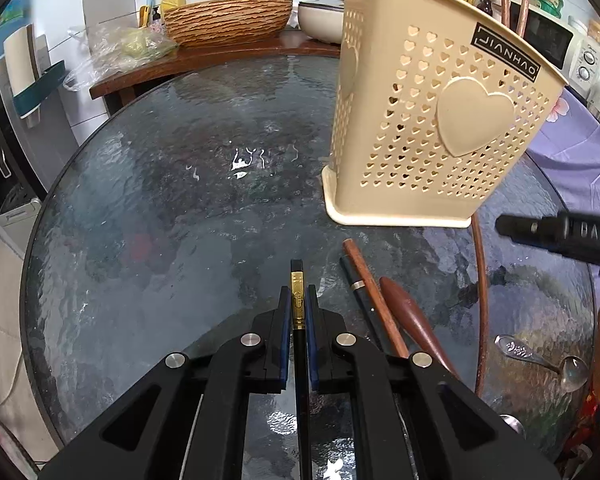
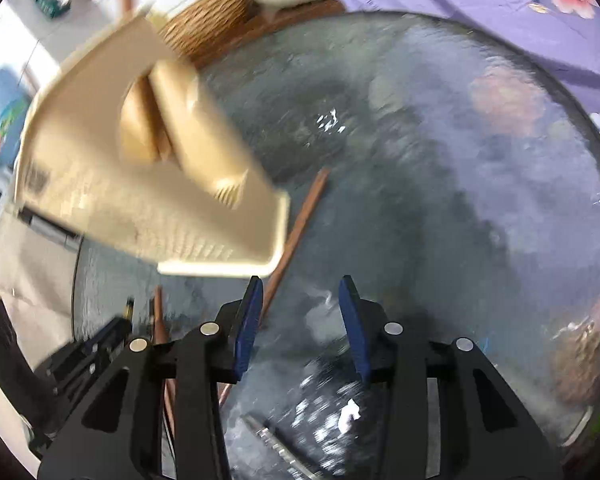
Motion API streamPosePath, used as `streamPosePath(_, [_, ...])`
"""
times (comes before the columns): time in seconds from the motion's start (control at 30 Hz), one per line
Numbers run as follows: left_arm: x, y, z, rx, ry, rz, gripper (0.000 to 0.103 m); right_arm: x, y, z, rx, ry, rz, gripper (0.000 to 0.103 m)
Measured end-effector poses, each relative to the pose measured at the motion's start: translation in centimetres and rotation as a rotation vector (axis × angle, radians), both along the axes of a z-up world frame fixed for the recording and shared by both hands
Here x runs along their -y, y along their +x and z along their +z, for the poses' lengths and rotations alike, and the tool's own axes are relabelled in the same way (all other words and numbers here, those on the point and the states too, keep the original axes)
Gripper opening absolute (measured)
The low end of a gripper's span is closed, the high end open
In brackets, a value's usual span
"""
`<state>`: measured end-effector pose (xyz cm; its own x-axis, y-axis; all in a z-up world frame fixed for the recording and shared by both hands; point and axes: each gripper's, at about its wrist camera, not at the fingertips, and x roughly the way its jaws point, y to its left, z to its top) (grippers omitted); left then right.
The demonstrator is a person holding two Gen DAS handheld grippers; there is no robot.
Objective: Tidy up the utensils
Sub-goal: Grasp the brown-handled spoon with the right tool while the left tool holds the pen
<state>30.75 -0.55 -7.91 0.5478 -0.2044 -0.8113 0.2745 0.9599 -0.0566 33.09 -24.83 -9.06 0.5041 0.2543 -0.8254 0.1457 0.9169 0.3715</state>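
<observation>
Your left claw [image 1: 299, 312] is clamped on a black chopstick with a gold band [image 1: 297, 300]; its blue pads press both sides of the stick, which points away over the glass table [image 1: 160, 220]. Whether the stick is lifted clear of the glass cannot be told from the left wrist view.

Your right claw [image 2: 300, 328] stands with its jaws apart and nothing between them. Only table glass shows in the gap. That view is blurred, so fine detail there is unreliable.

Just right of the held stick, several utensils lie loose on the table: a second dark chopstick [image 1: 358, 288], a reddish wooden chopstick [image 1: 374, 296] touching it, and a wooden-handled piece [image 1: 408, 312] beside those. Further right lies a metal spoon [image 1: 556, 364], near the table edge. A long thin wooden rod [image 1: 482, 300] runs from near to far past the holder's right corner.

Beyond these stands the beige utensil holder [image 1: 440, 120], upright on its drip tray, perforated with small hearts. Its opening is not visible from either view, so you cannot confirm whether anything is already inside.

Judgement: the task is at an early stage. One chopstick is in hand, not yet delivered; at least four pieces remain on the table to be collected.

On the far counter sit a woven basket [image 1: 228, 18] and a white bowl [image 1: 320, 20], uninvolved.
</observation>
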Motion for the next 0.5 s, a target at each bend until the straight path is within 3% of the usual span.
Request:
streamPosePath(0.1, [-0.3,0.0,-0.1,-0.001,-0.004,0.005,0.007,-1.6,-1.0,0.7,0.04,-0.029,0.017,0.04])
streamPosePath(0.27, [-0.3,0.0,-0.3,-0.004,-0.006,0.009,0.007,-5.7,-2.7,1.9,0.121,-0.052,0.222,0.04])
streamPosePath(0.37, [-0.3,0.0,-0.3,-0.006,-0.011,0.014,0.007,-8.1,-3.0,1.4,0.111,-0.075,0.332,0.04])
streamPosePath(0.5, [-0.3,-0.2,-0.3,-0.005,-0.012,0.015,0.007,-10.9,-2.7,0.4,0.066,-0.128,0.398,0.038])
